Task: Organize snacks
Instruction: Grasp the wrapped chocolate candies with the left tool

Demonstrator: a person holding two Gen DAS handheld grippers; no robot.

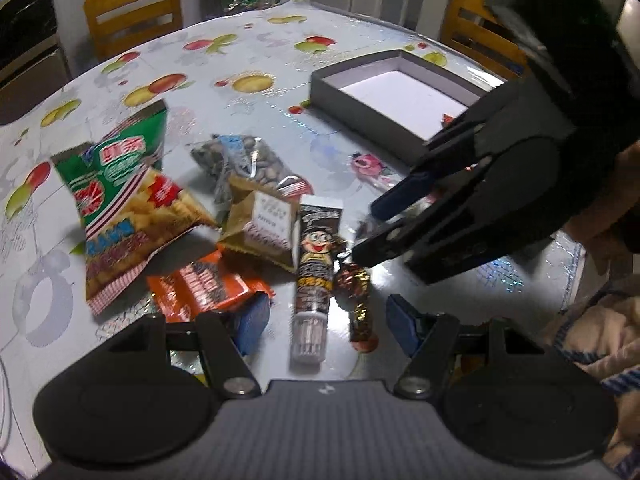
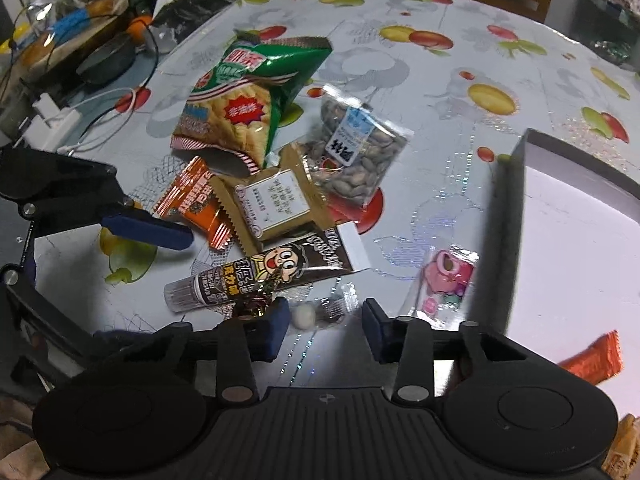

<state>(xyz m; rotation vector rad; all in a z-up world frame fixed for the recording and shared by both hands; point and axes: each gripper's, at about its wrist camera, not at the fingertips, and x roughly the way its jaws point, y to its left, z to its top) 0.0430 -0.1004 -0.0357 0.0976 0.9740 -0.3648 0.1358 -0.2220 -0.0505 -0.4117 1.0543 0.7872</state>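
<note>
Both claws, left (image 1: 324,316) and right (image 2: 325,322), gape empty; the box (image 2: 516,160) holds an orange packet (image 2: 596,356).

I am looking down over my left gripper (image 1: 326,322): a matte black body with a ribbed grey top plate, two round black discs at its sides, silver rivets on the black linkage arms, and dark blue pads on the fingers (image 1: 404,324). My right gripper (image 2: 325,330) is showing the same build, with blue pads and silver pivot pins. A fuzzy cream sleeve (image 1: 600,344) with thin blue stripes is showing at the right edge of the left view.
</note>
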